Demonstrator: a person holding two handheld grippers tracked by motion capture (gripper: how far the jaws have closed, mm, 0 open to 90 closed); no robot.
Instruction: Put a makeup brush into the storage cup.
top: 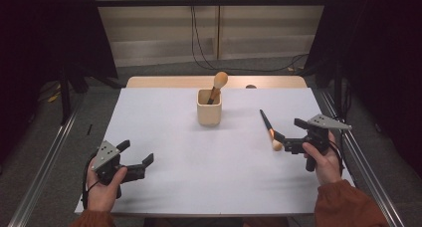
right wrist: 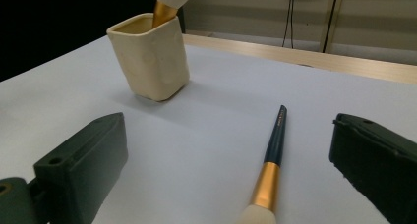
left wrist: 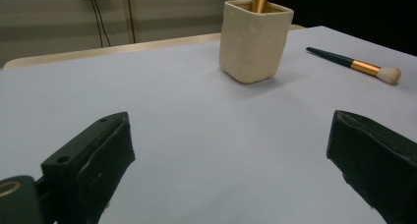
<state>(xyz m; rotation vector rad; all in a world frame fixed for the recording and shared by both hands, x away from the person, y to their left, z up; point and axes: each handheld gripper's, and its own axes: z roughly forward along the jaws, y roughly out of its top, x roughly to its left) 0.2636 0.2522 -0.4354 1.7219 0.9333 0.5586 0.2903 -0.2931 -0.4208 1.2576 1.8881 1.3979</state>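
Right claw (top: 287,138) sits low over the white bench (top: 164,177) at its right side, held in the person's right hand (top: 326,160). Jaws stand wide, nothing between the pads in contact. In the right gripper view the claw (right wrist: 226,165) frames the loose brush (right wrist: 272,172): its pale bristle head lies nearest the claw, between the two jaws and closer to the middle than to either one, and touches neither. The gold ferrule follows, then the dark handle running away from the claw and slightly to the right. The brush lies flat on the bench.

In the high view the same brush (top: 267,128) has its bristle end just in front of the right claw and its handle tip pointing away toward the far edge.

The cream cup (right wrist: 150,57) stands upright beyond the claw, ahead and to its left, well apart from the loose brush. A second brush (top: 218,86) stands in the cup, bristles up, leaning against the rim.

Left claw (top: 135,156) rests at the near left of the bench in the left hand (top: 102,189), jaws wide and empty. From the left gripper view (left wrist: 228,160), the cup (left wrist: 253,40) is well ahead of it and the loose brush (left wrist: 356,64) farther off to its right.
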